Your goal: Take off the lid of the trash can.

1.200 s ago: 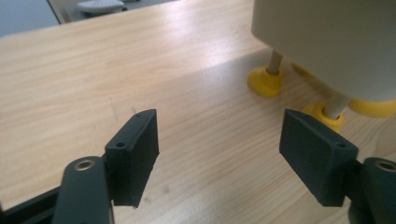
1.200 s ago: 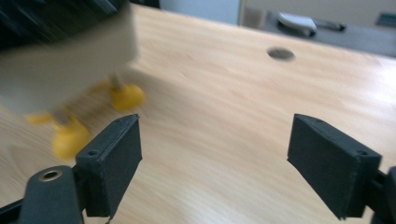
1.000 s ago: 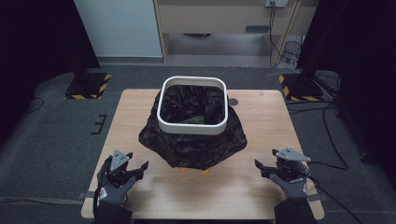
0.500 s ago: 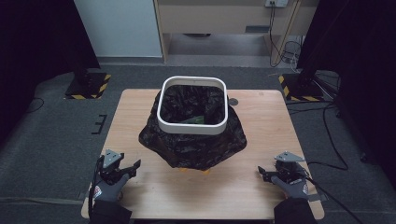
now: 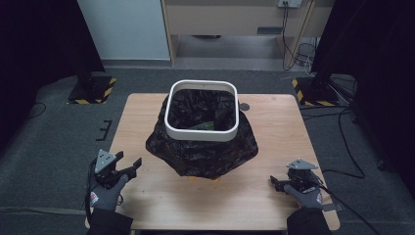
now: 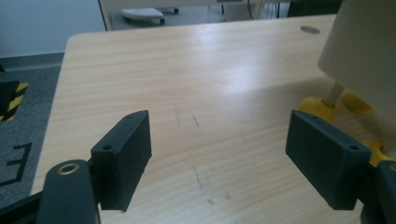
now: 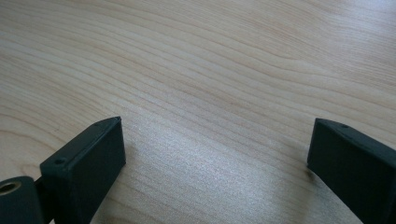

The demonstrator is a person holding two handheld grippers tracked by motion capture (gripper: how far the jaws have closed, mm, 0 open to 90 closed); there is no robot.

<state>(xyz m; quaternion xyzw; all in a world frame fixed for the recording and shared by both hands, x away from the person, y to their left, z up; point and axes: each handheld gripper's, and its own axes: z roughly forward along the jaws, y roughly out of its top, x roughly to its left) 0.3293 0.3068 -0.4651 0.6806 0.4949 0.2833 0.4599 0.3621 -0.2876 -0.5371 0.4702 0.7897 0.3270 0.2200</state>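
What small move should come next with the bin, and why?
Probably bring the left hand-held gripper forward to the black bag draped around the bin. Both grippers are open and empty, near the table's front edge, apart from the bag; the right hand-held gripper is low over bare wood.

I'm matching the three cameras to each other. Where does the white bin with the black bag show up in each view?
High view: the white bin stands mid-table, its black bag draped round it.
Left gripper view: its pale wall is at the right edge, over yellow feet.
Right gripper view: not in it.
Shared landmark: the wooden table, also and.
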